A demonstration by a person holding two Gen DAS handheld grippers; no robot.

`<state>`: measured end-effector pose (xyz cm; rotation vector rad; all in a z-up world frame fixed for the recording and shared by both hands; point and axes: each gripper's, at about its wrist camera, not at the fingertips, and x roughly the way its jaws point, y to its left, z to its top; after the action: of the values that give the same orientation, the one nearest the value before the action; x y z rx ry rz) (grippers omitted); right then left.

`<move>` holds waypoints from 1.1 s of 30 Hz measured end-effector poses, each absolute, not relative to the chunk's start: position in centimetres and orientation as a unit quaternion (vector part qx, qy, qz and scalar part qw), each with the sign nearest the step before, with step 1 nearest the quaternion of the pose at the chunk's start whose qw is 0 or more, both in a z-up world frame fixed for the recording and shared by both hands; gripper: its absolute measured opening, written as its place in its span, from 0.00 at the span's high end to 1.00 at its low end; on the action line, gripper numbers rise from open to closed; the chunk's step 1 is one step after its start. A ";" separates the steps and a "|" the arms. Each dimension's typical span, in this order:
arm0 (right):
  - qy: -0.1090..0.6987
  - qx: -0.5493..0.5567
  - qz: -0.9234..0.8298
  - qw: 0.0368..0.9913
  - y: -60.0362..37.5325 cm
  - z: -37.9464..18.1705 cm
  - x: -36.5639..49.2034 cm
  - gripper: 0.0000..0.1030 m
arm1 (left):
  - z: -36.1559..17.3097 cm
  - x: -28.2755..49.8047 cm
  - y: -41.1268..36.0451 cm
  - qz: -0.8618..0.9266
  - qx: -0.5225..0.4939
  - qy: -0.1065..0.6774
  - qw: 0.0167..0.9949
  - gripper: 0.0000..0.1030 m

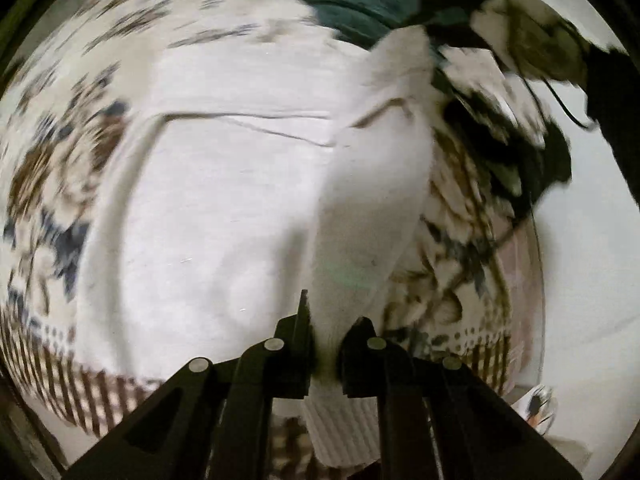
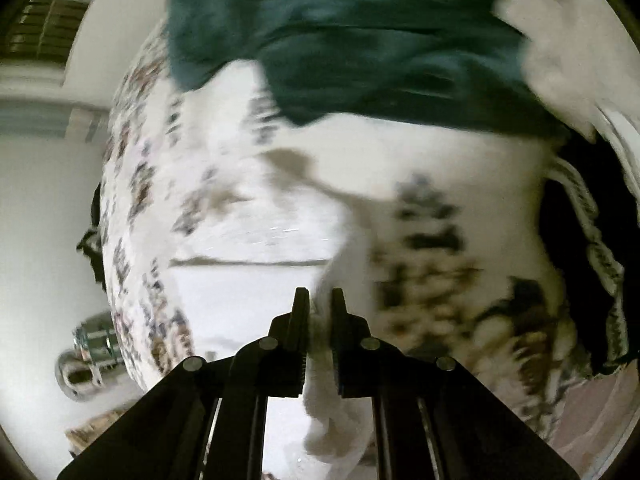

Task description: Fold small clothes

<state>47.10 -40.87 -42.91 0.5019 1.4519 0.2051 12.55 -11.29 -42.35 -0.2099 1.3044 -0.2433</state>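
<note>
You are working over a surface covered by a patterned cloth (image 1: pixel 52 184), cream with brown and blue floral motifs and a striped border. Directly on it you have a white garment (image 1: pixel 224 184) spread out, partly lifted at one side. At the far edge lies a dark teal garment (image 2: pixel 360 40), bunched, touching the white one.

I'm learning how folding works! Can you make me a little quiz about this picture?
1. True or false: the left gripper is pinching the white cloth.
2. What colour is the other garment lying at the far end of the patterned cover? A red, B dark green, C yellow.
3. What is between the fingers of the right gripper?

Key: 1 true; 2 B; 3 a fold of the white cloth.
</note>
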 end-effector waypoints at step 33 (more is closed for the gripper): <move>0.690 0.103 0.082 0.711 -11.2 -47.4 49.6 0.43 | -51.2 20.1 19.3 -0.073 -0.349 0.626 0.694 0.42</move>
<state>49.61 -11.19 -47.35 0.2279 1.5310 0.1821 20.14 19.27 -51.24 -0.7793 1.3968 -0.1640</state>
